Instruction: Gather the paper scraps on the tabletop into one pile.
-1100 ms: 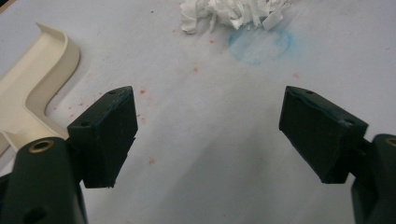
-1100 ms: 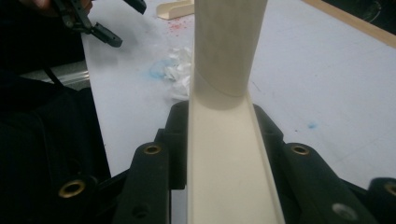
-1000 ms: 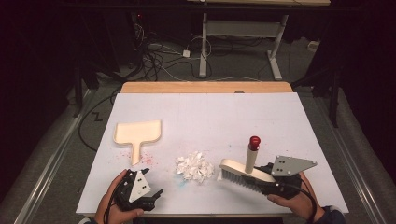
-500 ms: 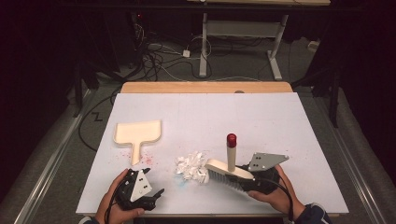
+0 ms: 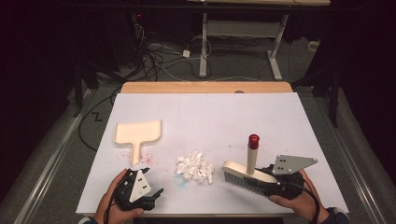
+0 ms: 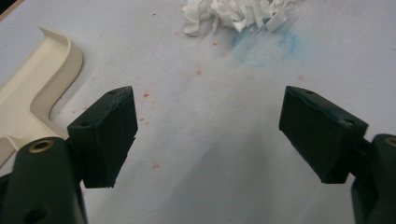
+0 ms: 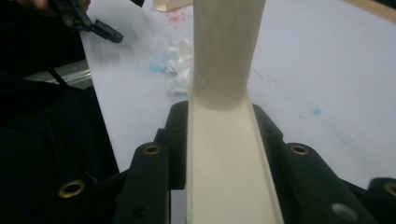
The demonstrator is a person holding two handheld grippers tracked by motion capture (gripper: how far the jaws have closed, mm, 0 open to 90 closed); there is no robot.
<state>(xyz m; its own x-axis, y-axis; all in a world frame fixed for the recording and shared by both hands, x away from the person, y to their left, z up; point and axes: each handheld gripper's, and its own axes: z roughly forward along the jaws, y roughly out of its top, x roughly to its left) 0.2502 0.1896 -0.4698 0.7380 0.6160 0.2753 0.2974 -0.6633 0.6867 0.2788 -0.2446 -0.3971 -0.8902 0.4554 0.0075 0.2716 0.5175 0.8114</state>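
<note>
The white table (image 5: 205, 116) carries everything, and the step in hand seems to be the sweeping of scraps toward a pan, judged from how the things lie.

The largest tool is the brush (image 5: 247, 173), cream with a red-capped handle standing upright. It is held by the right gripper (image 5: 275, 183), whose jaws are clamped on the cream back of the brush head, as is seen in the right gripper view (image 7: 229, 177). The bristles are near the table, just to the right of the scraps.

The dustpan (image 5: 137, 135) is lying flat beyond the left gripper (image 5: 140, 189), its handle pointing toward that gripper's fingers. In the left gripper view the pan edge (image 6: 32, 88) is found just beside the left jaw. The pan appears to be empty; nothing is seen inside it.

The left gripper's jaws are standing wide apart, with only bare table between them.

The pile of white paper scraps (image 5: 195, 167) lies between the two grippers, ahead of the open jaws and well apart from the pan.

For the next move, probably the pan handle must be grasped and the pan brought beside the pile, so that the scraps can be swept into it.
</note>
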